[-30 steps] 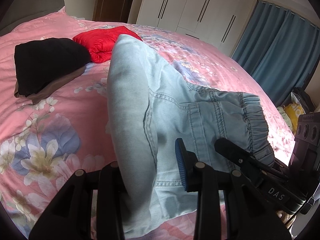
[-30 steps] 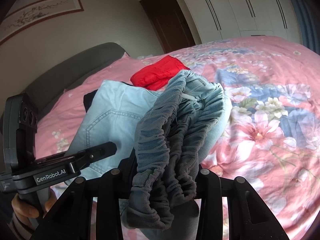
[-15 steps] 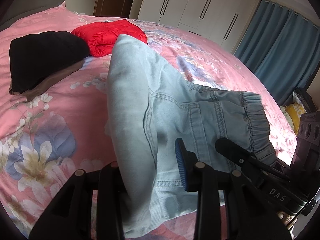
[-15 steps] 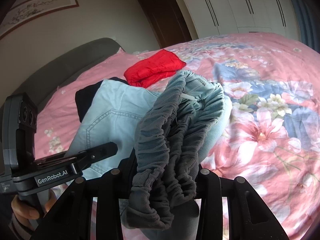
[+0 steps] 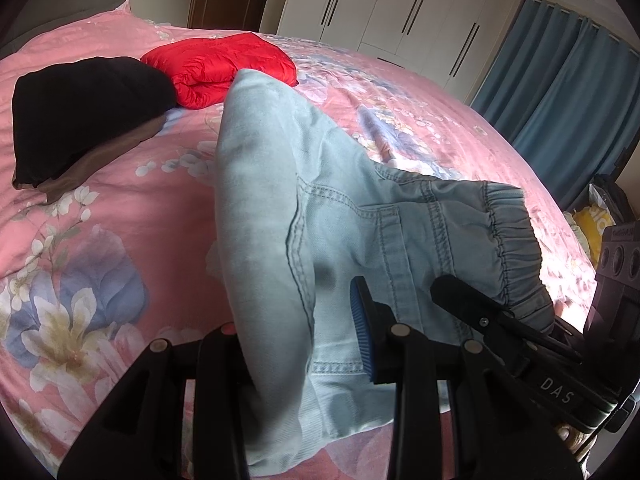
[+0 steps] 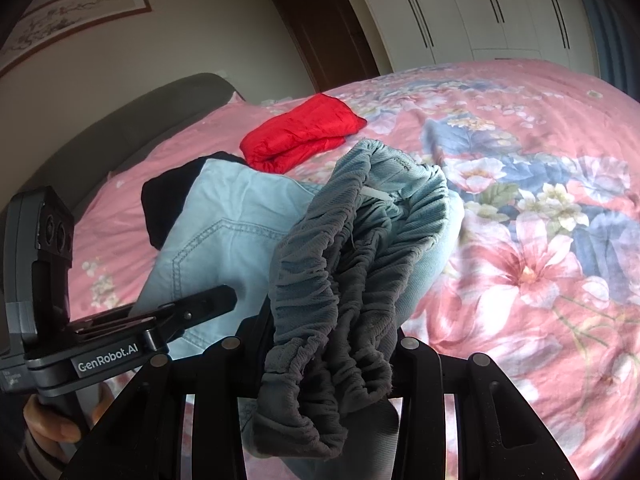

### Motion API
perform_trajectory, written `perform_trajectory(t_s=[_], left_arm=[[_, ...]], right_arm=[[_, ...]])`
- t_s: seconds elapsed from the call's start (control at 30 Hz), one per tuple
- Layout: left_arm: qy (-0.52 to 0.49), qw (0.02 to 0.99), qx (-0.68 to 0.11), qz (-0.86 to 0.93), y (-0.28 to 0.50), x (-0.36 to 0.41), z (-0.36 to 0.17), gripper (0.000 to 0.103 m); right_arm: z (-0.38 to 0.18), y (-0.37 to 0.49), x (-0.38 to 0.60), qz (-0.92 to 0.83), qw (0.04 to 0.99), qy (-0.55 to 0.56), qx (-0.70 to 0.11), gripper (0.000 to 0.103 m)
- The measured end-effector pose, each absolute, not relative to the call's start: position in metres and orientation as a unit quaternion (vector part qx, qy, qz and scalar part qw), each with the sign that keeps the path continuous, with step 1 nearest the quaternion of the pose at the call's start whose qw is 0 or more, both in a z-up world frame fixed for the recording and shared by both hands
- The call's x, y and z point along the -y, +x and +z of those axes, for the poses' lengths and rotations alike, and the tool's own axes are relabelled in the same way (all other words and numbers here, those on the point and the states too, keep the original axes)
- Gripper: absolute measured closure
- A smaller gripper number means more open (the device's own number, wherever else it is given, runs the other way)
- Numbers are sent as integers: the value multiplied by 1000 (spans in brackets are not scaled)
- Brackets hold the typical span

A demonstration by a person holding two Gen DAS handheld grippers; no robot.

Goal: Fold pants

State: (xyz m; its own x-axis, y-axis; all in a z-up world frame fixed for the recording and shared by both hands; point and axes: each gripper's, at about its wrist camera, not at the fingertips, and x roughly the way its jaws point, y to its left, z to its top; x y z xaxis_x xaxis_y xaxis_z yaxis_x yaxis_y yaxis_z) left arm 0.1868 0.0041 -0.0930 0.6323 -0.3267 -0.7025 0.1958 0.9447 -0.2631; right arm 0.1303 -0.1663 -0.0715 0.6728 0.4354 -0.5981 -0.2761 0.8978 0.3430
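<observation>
Denim fills both views: the left tool (image 5: 300, 344) is clenched on a fold of the light blue denim pants (image 5: 320, 220), low in the frame, and the right tool (image 6: 320, 344) grips their bunched elastic waistband (image 6: 352, 264). Beyond, on the pink floral bed (image 5: 100, 200), lie a folded red jacket (image 5: 224, 66) and a black garment (image 5: 84, 108), upper left.

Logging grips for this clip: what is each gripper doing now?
Left gripper: shut on light blue denim pants.
Right gripper: shut on their gathered elastic waistband.

"GenRobot.AI" on left tool (image 6: 224, 300), "DAS" on right tool (image 5: 452, 288)
</observation>
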Motion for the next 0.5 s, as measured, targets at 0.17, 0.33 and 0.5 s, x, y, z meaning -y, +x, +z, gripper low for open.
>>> perform_trajectory(t_s=[0.17, 0.33, 0.5], left_arm=[[-81, 898, -408, -145, 190, -5, -97, 70], [-78, 897, -412, -143, 193, -5, -101, 70], [-78, 894, -417, -143, 198, -7, -106, 70]], right_arm=[[-75, 132, 165, 195, 906, 114, -358, 63], [-80, 136, 166, 195, 904, 117, -363, 63], [-84, 140, 165, 194, 901, 120, -370, 63]])
